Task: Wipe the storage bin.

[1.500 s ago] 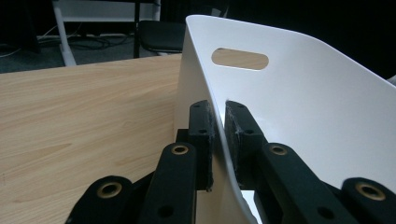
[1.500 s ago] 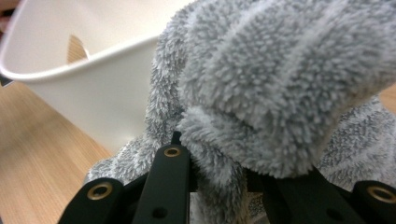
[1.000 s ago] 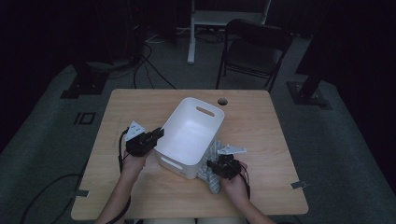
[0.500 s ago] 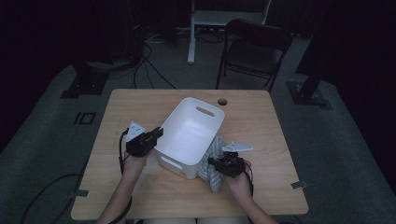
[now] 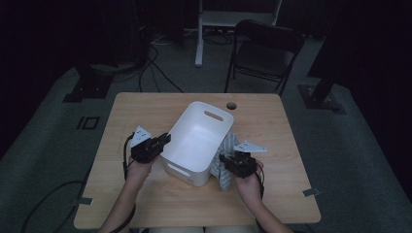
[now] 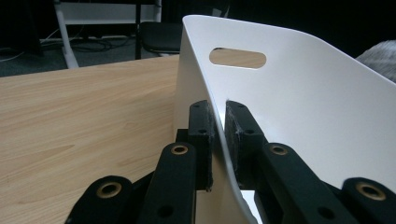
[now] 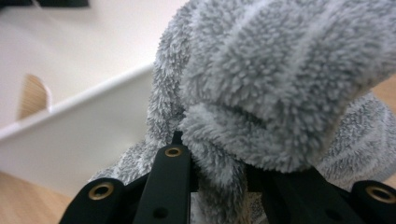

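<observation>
We worked at a wooden table (image 5: 145,204) with a gripper in each hand. The white bin (image 5: 197,141) sat near the middle of the tabletop, turned at an angle so that one short end faced the near edge and the end with the handle slot (image 5: 214,116) pointed toward the far edge, close to the round hole (image 5: 231,105) in the tabletop.

Our left gripper (image 5: 165,140) had its jaws drawn narrow on the bin's left wall; in the left gripper view the thin white wall (image 6: 219,140) ran between the two black pads, one inside and one outside. We judged that this grip was there to steady the bin, so that it would not slide or tip while the other hand worked.

Our right gripper (image 5: 224,159) was at the bin's right side, toward the near right part of the tabletop, with its jaws pinched tight on a fold of the grey fleecy cloth (image 5: 225,167). In the right gripper view the cloth (image 7: 261,93) bulged over the jaws, with the bin's rim (image 7: 93,100) just behind it. The rest of the cloth hung down to the tabletop beside the bin's outer wall, touching it.

We read this as the lift before dropping the cloth into the bin: the held fold still needed to clear the rim.
</observation>
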### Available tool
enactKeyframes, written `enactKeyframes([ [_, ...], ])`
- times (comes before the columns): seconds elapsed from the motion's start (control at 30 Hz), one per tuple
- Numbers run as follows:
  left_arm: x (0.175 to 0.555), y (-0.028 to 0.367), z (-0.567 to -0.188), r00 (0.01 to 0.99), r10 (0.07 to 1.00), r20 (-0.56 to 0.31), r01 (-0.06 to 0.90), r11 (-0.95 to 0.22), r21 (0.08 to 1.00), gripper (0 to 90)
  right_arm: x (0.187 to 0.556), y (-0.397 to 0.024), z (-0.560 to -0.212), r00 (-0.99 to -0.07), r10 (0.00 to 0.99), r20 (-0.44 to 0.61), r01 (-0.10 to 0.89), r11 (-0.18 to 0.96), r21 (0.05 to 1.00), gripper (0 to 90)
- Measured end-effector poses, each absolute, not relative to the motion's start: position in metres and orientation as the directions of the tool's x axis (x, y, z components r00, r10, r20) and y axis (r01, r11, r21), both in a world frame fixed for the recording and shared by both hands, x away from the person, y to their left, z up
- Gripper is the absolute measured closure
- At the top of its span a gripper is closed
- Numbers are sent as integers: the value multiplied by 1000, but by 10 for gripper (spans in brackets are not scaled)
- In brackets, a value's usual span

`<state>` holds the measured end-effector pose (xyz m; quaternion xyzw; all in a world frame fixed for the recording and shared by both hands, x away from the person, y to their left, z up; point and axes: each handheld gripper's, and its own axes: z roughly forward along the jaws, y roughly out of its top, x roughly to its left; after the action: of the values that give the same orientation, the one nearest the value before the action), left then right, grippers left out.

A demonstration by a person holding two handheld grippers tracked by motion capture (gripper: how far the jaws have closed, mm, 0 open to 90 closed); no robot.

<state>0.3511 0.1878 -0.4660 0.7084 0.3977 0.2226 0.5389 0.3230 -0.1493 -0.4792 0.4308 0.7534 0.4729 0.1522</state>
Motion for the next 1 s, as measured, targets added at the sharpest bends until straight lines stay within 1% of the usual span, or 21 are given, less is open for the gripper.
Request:
enactKeyframes([
  [0.27, 351, 187, -466, 582, 805, -112, 324, -103, 940, 811, 334, -151, -495, -558, 804, 203, 555, 180, 812, 774],
  [0.6, 352, 188, -466, 587, 802, -114, 323, -103, 941, 811, 346, -151, -521, -544, 809, 223, 626, 214, 750, 778],
  [0.73, 351, 187, -466, 573, 811, -119, 327, -93, 940, 810, 350, -150, -535, -541, 810, 227, 651, 233, 723, 779],
  [0.83, 351, 186, -466, 562, 820, -113, 328, -95, 940, 812, 351, -151, -531, -548, 804, 230, 655, 241, 716, 779],
  [0.9, 351, 186, -466, 555, 824, -113, 327, -92, 941, 812, 349, -154, -524, -557, 793, 246, 646, 227, 729, 779],
  [1.0, 351, 187, -467, 555, 822, -127, 327, -75, 942, 806, 347, -160, -505, -588, 780, 216, 587, 228, 776, 779],
])
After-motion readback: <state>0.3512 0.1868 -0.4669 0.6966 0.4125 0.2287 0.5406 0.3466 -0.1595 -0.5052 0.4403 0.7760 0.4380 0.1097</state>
